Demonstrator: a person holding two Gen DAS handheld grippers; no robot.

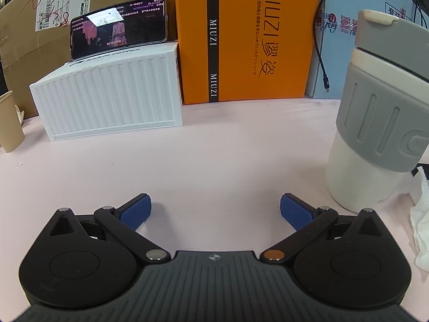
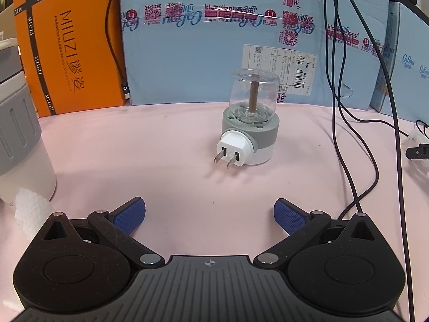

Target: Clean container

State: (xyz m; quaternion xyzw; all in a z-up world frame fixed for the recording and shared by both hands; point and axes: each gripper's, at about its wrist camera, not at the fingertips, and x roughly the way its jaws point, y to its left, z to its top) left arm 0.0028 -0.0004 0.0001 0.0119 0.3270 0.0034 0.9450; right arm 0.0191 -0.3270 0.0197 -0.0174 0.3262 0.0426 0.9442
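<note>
Both claws hang low over the pink desk (image 1: 214, 161) with their blue pads spread wide and nothing between them. The left claw (image 1: 215, 212) faces the boxes along the back edge, and the cup (image 1: 375, 123) stands upright ahead of it and off to its right, close to the right-hand pad but not touching it. The cup is white with a grey ribbed sleeve and a grey lid still on, so its long axis runs straight up from the desk. A crumpled tissue (image 1: 421, 214) lies just beside the cup's base, towards the near right of that view.

The right claw (image 2: 209, 213) sees the same cup (image 2: 21, 134) at its far left, with the tissue (image 2: 29, 212) near its left pad. Straight ahead of it, well apart, stands a small plug-in device with a clear dome (image 2: 250, 123), prongs pointing towards the camera (probably not the container meant, though the task does not say).

Judging from this, nothing is yet grasped. The cup lies between the two claws, and the tissue is nearer the right one. A likely split is the left claw steadying the cup while the right takes the tissue, each swinging inward
</note>
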